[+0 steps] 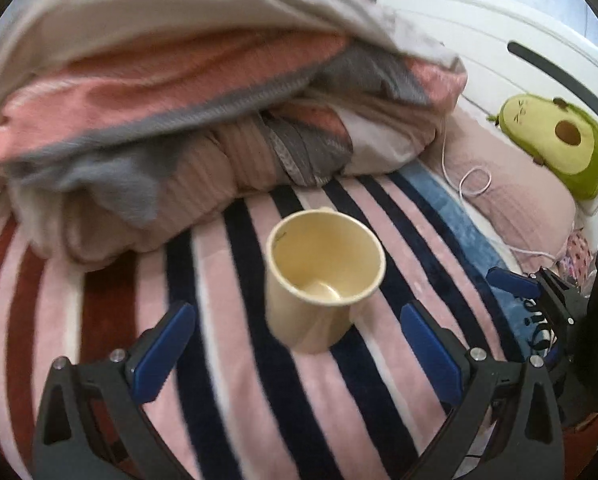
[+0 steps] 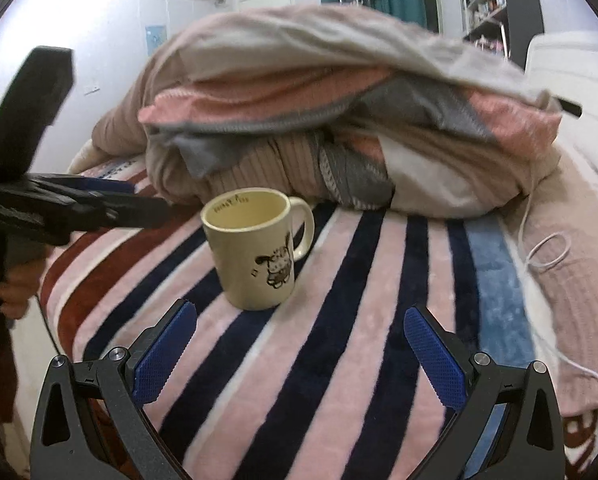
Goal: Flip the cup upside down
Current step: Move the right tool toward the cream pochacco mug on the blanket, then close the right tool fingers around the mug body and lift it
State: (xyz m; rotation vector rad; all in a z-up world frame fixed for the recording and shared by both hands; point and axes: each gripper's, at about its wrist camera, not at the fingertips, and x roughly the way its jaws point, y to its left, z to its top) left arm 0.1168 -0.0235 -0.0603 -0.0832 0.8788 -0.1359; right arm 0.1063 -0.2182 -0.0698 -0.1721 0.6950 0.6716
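1. The cup (image 2: 255, 248) stands upright on the striped blanket (image 2: 339, 360), with bare blanket on its near side and to its right.
2. A heaped duvet (image 2: 339, 120) rises close behind it, so the far side's pretty much blocked.
3. The left gripper (image 2: 139, 210) hangs just beside the rim on the left, wide open.
4. A white cable (image 2: 547, 252) loops well off right.

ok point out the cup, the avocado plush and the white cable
cup (image 2: 255, 256): right wrist view, on its outer wall
avocado plush (image 1: 547, 136): left wrist view, on its yellow face
white cable (image 2: 549, 254): right wrist view, on its loop
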